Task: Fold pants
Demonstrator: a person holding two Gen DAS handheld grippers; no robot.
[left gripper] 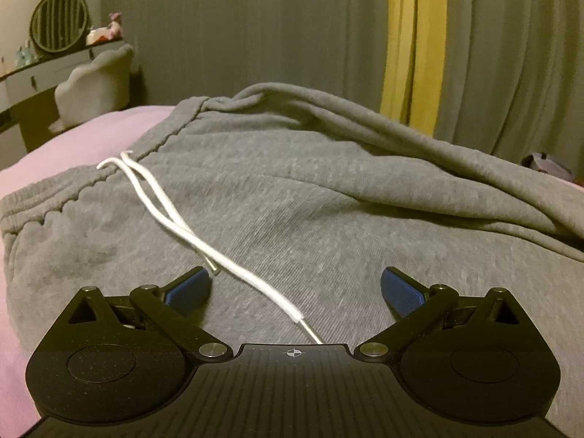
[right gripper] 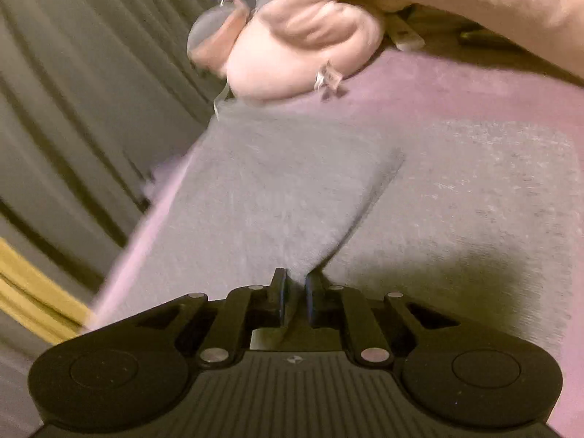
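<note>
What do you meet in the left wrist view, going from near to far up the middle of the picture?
Left hand-held gripper → white drawstring → grey pants → grey curtain.

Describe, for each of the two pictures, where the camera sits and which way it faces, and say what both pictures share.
Left wrist: on the left gripper, low over the waistband of the grey pants and the white drawstring, facing grey curtains; its own open fingers show.
Right wrist: on the right gripper, tilted, facing a pink plush toy; its fingers pinch a pant fold.
Shared: pants, pink bedspread, curtains.
</note>
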